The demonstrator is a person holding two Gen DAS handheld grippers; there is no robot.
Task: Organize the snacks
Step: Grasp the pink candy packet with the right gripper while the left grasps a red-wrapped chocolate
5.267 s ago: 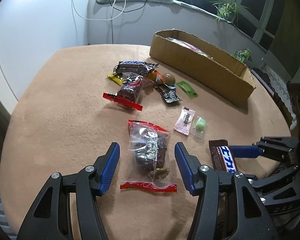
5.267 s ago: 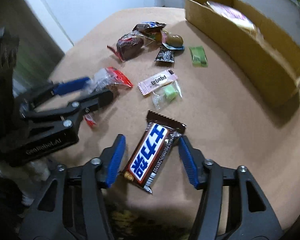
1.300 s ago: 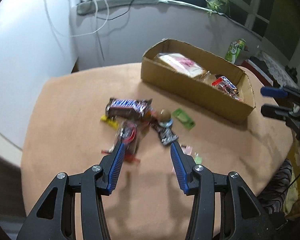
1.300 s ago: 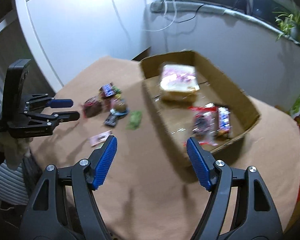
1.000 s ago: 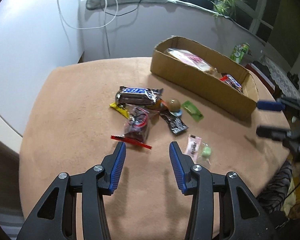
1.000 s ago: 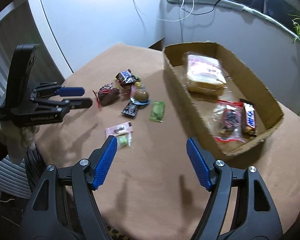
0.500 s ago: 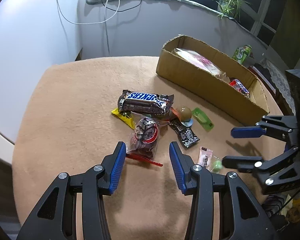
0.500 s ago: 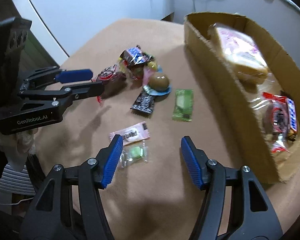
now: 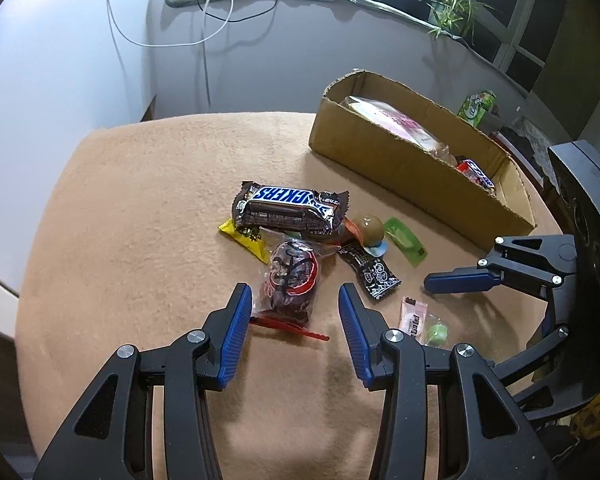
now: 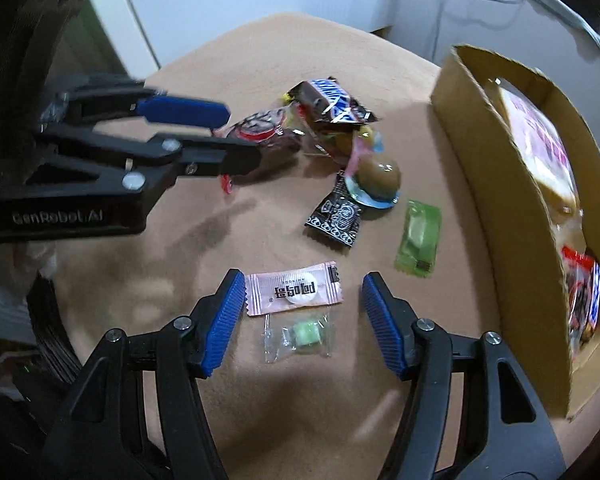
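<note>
The left gripper is held spread over the clear dark-cake packet; the right gripper, spread, frames the pink candy sachet on the tan tablecloth. Both wrappers are judged light, crinkly, slippery; a mid-body pinch is advised.

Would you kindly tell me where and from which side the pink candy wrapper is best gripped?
Grip the pink candy wrapper across its middle bulge, coming from above. It lies flat, long side spanning the right hand-held gripper; turning the jaws to close across its narrow width would probably help.
</note>
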